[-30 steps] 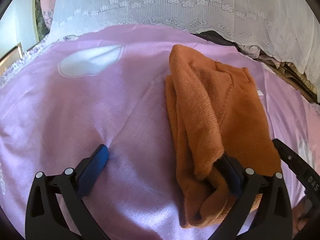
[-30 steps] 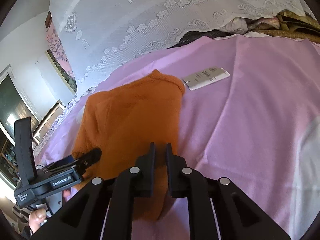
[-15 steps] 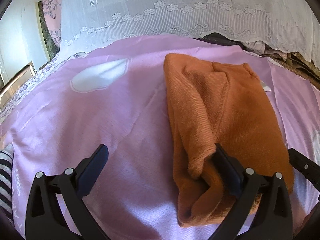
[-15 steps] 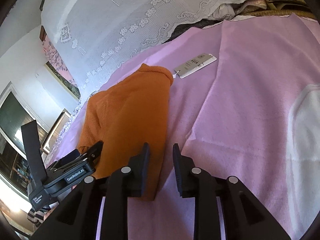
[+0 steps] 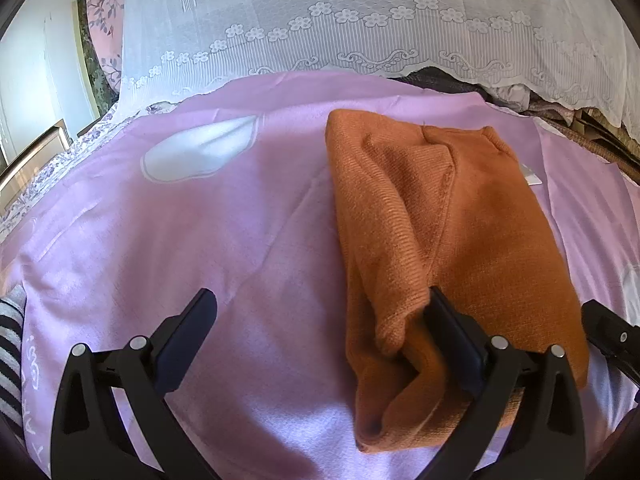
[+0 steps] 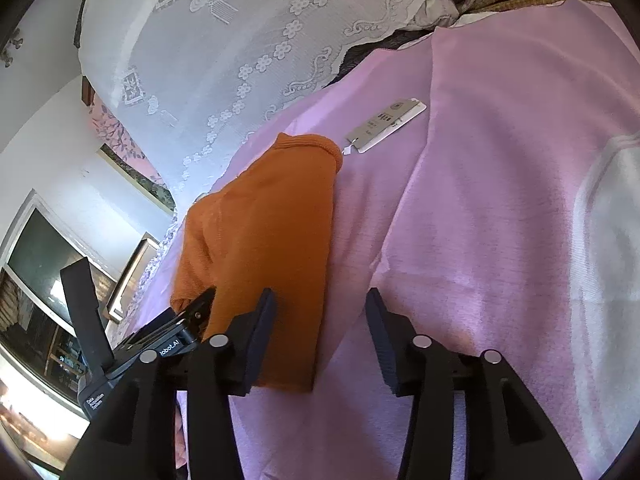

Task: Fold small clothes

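- Left wrist view: the orange knit garment (image 5: 448, 240) lies folded lengthwise on the pink sheet (image 5: 200, 240), to the right of the middle, its long side running away from the camera.
- The left gripper (image 5: 320, 332) has its fingers spread wide apart. The left finger (image 5: 188, 332) sits over bare sheet, while the right finger (image 5: 452, 336) is tucked into the near end of the garment, between its layers, so cloth rises on both sides of it.
- A white patch (image 5: 200, 152) is printed on the sheet, far left of the garment. A white lace curtain (image 5: 360, 20) hangs along the far edge, and a small white tag (image 5: 530, 176) peeps out at the garment's far right side.
- At the right rim a black part of the right gripper (image 5: 612, 340) shows just beside the garment.
- Right wrist view: the right gripper (image 6: 320, 344) is open, fingers apart and holding nothing. Its left finger (image 6: 260, 340) lies on the near edge of the garment (image 6: 264, 240); the right finger (image 6: 384, 344) is over the pink sheet (image 6: 480, 200).
- The left gripper (image 6: 184, 320) is at the garment's near left corner, one tip against the cloth.
- The white tag (image 6: 386, 124) rests on the sheet, just beyond the garment's far corner. The lace curtain (image 6: 240, 40) fills the background.
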The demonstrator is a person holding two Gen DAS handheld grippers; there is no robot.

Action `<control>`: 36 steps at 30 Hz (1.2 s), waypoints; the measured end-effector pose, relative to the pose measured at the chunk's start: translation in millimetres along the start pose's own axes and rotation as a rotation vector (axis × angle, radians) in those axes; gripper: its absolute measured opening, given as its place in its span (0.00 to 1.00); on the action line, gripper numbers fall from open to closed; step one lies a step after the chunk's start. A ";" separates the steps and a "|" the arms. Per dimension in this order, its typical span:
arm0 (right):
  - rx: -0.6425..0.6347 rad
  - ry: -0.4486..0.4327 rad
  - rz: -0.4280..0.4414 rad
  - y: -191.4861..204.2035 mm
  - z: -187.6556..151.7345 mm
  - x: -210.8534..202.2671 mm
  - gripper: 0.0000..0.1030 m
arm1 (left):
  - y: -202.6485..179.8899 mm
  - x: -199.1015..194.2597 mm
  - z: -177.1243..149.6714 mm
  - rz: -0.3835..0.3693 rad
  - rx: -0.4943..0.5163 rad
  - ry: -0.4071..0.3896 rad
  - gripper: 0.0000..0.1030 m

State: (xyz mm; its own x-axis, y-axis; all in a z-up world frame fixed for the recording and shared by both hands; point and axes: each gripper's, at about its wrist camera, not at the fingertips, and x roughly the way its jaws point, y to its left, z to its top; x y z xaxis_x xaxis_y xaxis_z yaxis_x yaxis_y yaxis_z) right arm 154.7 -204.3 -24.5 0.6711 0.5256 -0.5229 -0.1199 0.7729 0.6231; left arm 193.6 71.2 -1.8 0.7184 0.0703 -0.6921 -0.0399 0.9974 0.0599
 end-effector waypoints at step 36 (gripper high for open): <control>0.017 0.086 0.129 18.0 39.3 70.6 0.67 | -7.9 2.8 5.9 -0.489 -0.044 0.101 0.96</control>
State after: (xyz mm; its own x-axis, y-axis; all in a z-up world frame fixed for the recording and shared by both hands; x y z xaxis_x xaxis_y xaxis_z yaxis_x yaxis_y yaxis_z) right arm 228.7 -167.3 -27.3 0.5856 0.6490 -0.4857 -0.1878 0.6914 0.6976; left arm 200.0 63.4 0.0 0.5898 -0.4065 -0.6978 0.2540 0.9136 -0.3175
